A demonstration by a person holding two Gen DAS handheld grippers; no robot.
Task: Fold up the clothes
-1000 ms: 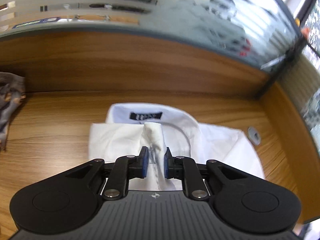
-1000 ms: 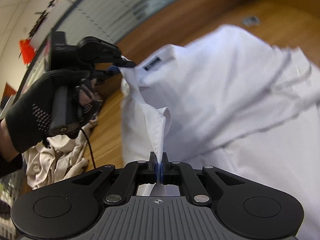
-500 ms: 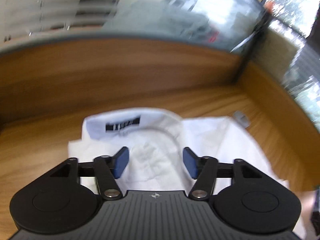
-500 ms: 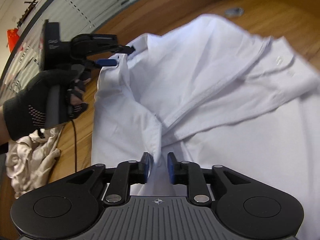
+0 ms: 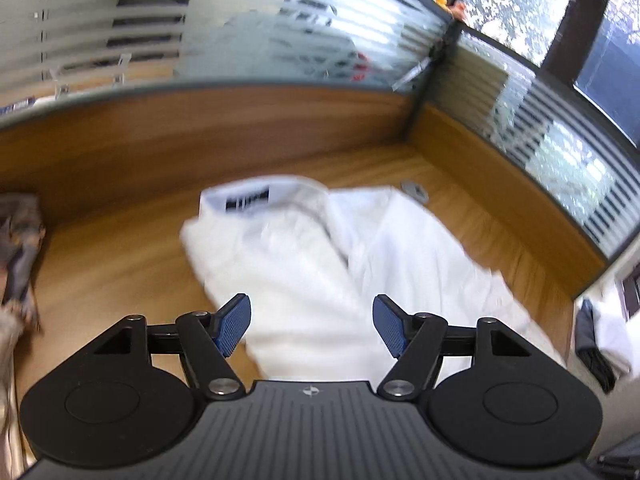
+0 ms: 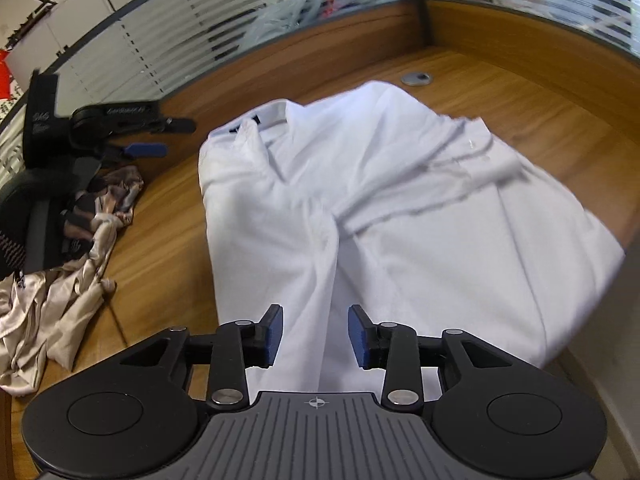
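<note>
A white shirt (image 5: 320, 248) (image 6: 400, 220) lies partly folded on the wooden desk, its collar with a black label (image 5: 246, 202) (image 6: 244, 126) toward the back wall. My left gripper (image 5: 312, 324) hovers above the shirt's near part with its jaws opening and nothing pressed between the blue pads. In the right wrist view the left gripper (image 6: 168, 136) is off to the left of the collar, clear of the cloth. My right gripper (image 6: 316, 334) is over the shirt's front edge, jaws opening, the cloth below them and not pinched.
A heap of beige and brown clothes (image 6: 60, 280) (image 5: 16, 240) lies on the desk left of the shirt. A round cable grommet (image 6: 416, 78) (image 5: 414, 191) sits behind the shirt. Wood-and-glass partitions (image 5: 240, 136) close the back and right. A gloved hand (image 6: 20, 220) holds the left gripper.
Both grippers let go of the pinched shirt fabric, opened and drew back. The shirt dropped flat onto the desk. The left gripper moved away to the left of the collar.
</note>
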